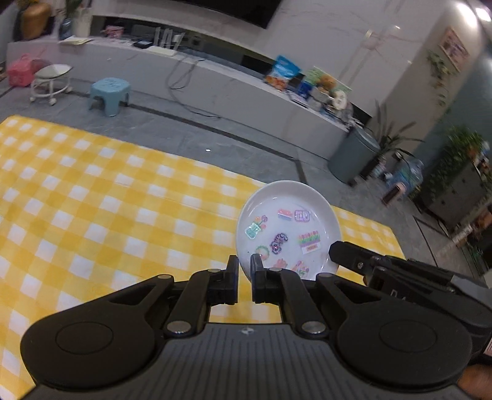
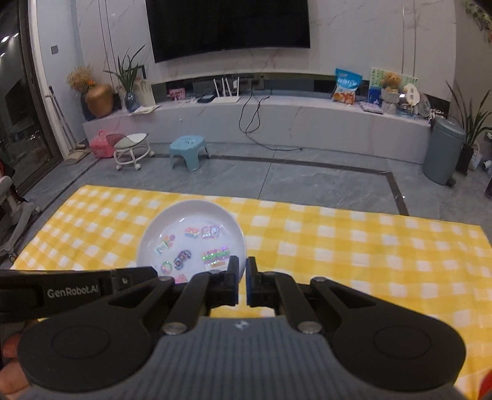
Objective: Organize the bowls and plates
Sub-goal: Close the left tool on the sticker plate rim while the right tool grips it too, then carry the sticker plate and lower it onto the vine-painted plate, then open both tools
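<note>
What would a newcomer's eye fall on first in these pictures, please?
First, the white plate covered in colourful stickers, gripped at its rim from both sides by the left tongs and the right tongs. Next, the yellow checked cloth beneath it, spread over the grey floor. Beyond stands a light blue stool before the large dark TV.

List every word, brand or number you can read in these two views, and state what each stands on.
"GenRobot.AI": white lettering on the side of the left gripper, seen in the right wrist view.
Stickers on the white plate: too blurred to read.
Blue snack bag on the ledge: print too small to read.
No other readable text.
</note>
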